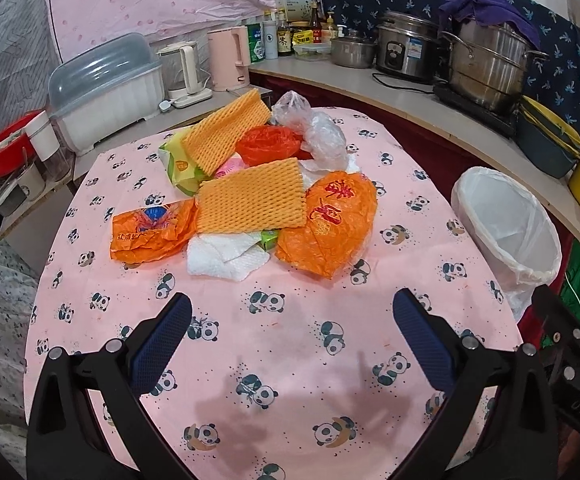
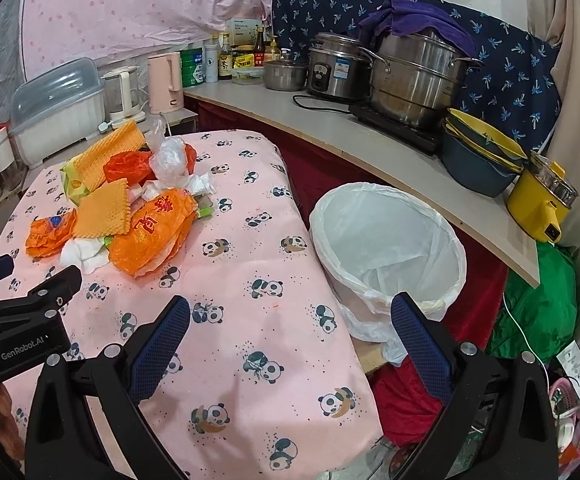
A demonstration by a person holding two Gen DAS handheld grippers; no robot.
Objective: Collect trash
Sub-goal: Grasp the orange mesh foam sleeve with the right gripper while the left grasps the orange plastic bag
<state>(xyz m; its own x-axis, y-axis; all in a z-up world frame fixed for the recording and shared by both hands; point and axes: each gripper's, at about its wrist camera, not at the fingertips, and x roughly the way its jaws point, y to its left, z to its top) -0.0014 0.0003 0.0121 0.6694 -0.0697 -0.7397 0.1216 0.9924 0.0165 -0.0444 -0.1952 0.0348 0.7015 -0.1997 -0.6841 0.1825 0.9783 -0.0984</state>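
A pile of trash lies on the pink panda tablecloth: orange plastic bags, yellow foam nets, white tissue, a red bag and clear plastic. The pile also shows in the right wrist view. A bin lined with a white bag stands off the table's right edge; it also shows in the left wrist view. My left gripper is open and empty, short of the tissue. My right gripper is open and empty over the table's right edge, near the bin.
A counter runs behind the bin with steel pots, a rice cooker, stacked bowls and a yellow pot. Kettles and a white dish box stand behind the table. A green bag lies on the floor.
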